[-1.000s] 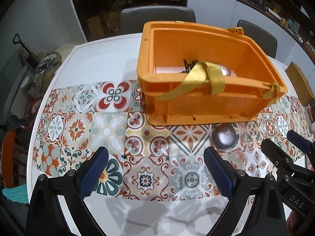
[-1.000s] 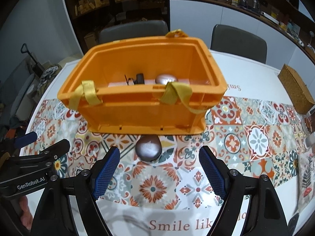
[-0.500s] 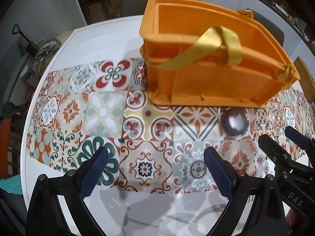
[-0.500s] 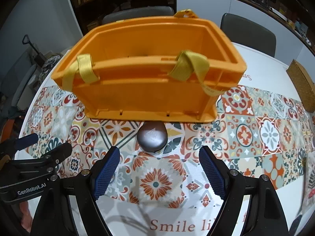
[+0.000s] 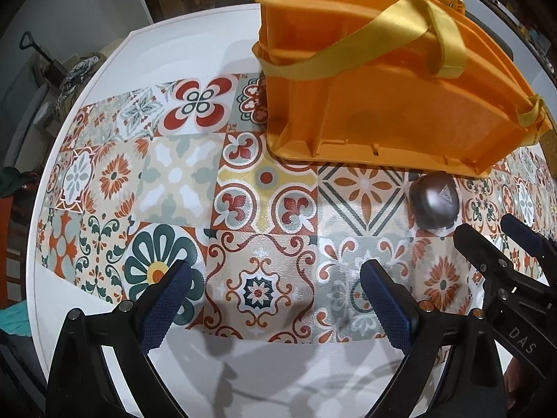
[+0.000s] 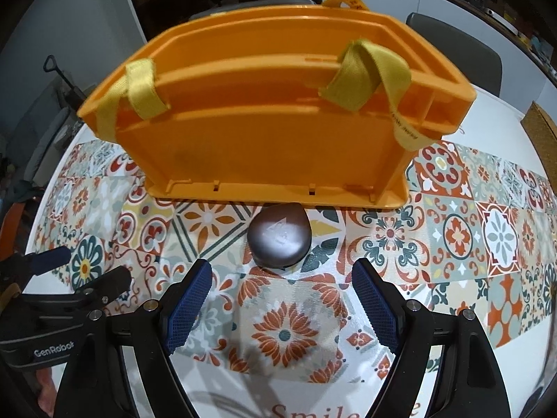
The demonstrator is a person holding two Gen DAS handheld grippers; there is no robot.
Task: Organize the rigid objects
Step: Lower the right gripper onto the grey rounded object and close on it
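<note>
An orange plastic crate (image 6: pixel 271 139) with yellow strap handles (image 6: pixel 365 73) stands on the patterned tablecloth; it also shows in the left wrist view (image 5: pixel 383 104). Its inside is hidden from both views. A grey rounded pebble-like object (image 6: pixel 280 238) lies on the cloth just in front of the crate, also seen in the left wrist view (image 5: pixel 433 202). My right gripper (image 6: pixel 280 296) is open and empty, low, just short of the grey object. My left gripper (image 5: pixel 275 299) is open and empty, left of the grey object.
The round white table (image 5: pixel 195 45) carries the tiled cloth (image 5: pixel 174 174). A cork-coloured block (image 6: pixel 543 129) sits at the far right. Grey chairs (image 6: pixel 463 52) stand behind the table. The right gripper shows at the right edge of the left wrist view (image 5: pixel 504 261).
Both grippers have dropped lower and closer to the crate, so its inside no longer shows. The grey object now lies nearer the right gripper's fingers. Both grippers stayed open.
</note>
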